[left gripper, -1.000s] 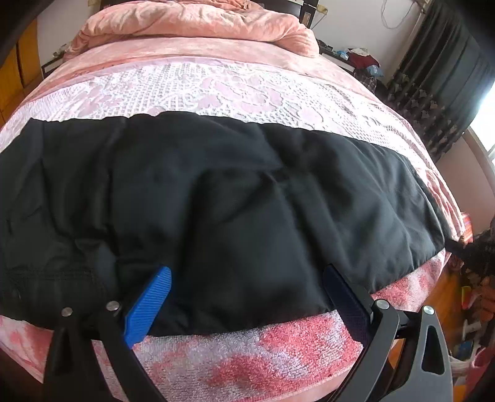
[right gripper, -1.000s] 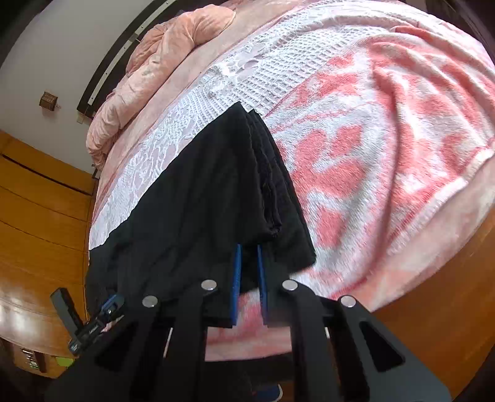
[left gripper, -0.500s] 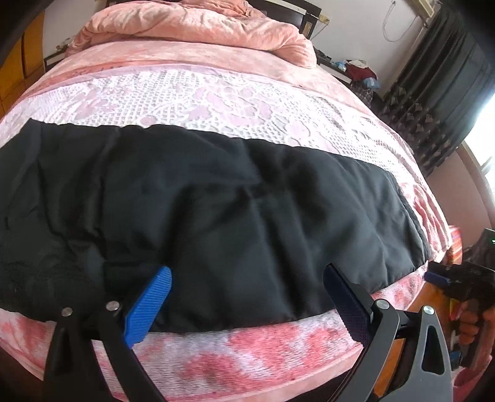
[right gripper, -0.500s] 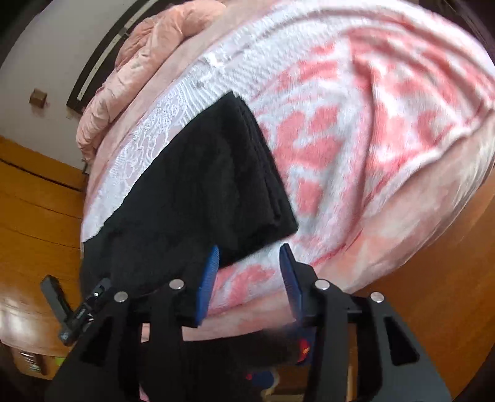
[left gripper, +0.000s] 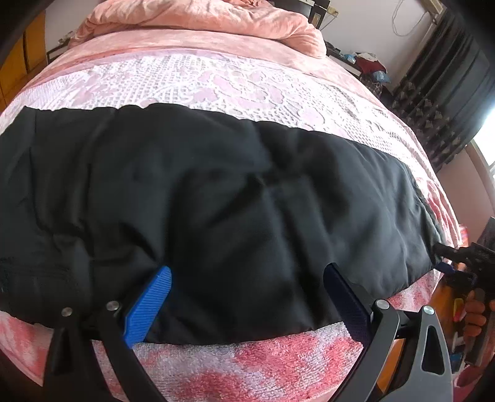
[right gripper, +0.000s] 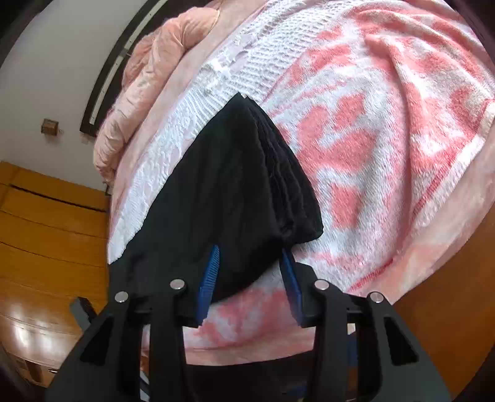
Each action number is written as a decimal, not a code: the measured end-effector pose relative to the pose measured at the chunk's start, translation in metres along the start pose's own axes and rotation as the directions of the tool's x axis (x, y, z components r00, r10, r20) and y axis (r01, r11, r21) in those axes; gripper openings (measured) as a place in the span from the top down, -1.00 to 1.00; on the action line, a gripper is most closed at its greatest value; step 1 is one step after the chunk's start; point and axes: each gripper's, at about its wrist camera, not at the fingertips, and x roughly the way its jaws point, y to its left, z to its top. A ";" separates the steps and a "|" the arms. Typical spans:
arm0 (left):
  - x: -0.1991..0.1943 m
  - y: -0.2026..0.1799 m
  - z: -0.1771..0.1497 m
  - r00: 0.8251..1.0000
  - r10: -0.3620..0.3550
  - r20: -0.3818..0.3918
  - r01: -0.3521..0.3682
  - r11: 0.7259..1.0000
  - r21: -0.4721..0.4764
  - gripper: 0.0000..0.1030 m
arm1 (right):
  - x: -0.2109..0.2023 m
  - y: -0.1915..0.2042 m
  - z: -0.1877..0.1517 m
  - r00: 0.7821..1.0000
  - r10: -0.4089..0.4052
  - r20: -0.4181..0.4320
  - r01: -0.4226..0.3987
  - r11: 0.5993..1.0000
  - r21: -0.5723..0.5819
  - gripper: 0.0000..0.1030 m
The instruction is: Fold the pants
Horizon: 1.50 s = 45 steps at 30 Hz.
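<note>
Pants (left gripper: pixel 235 198) are lying flat across the bed (left gripper: pixel 235 80). Left gripper (left gripper: pixel 247 300) is hovering spread wide over their near edge, gripping nothing. Right gripper (right gripper: pixel 250 278) is gaping around the pants' corner, unclenched.

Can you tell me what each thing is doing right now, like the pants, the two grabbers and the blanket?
black pants: lying flat across the bed, folded lengthwise, not gripped.
left gripper: open, fingers at the pants' near edge.
right gripper: open, fingers either side of the pants' end corner.
pink comforter: bunched at the far end.
bedspread: spread out, slightly wrinkled.
</note>
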 end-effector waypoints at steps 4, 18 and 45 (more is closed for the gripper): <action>-0.004 0.004 0.000 1.000 -0.007 0.002 0.007 1.000 -0.008 -0.92 | 0.016 -0.002 0.004 0.998 -0.047 -0.036 0.048 0.999 0.013 0.19; -0.017 0.044 0.010 0.993 0.107 0.044 -0.104 0.992 -0.072 -0.92 | -0.073 0.056 0.043 0.976 0.031 0.215 0.001 0.989 -0.149 0.80; -0.086 0.123 -0.009 0.979 0.104 0.178 -0.065 0.975 -0.213 -0.92 | -0.041 0.252 -0.019 0.974 0.061 0.218 0.084 0.794 -0.602 0.81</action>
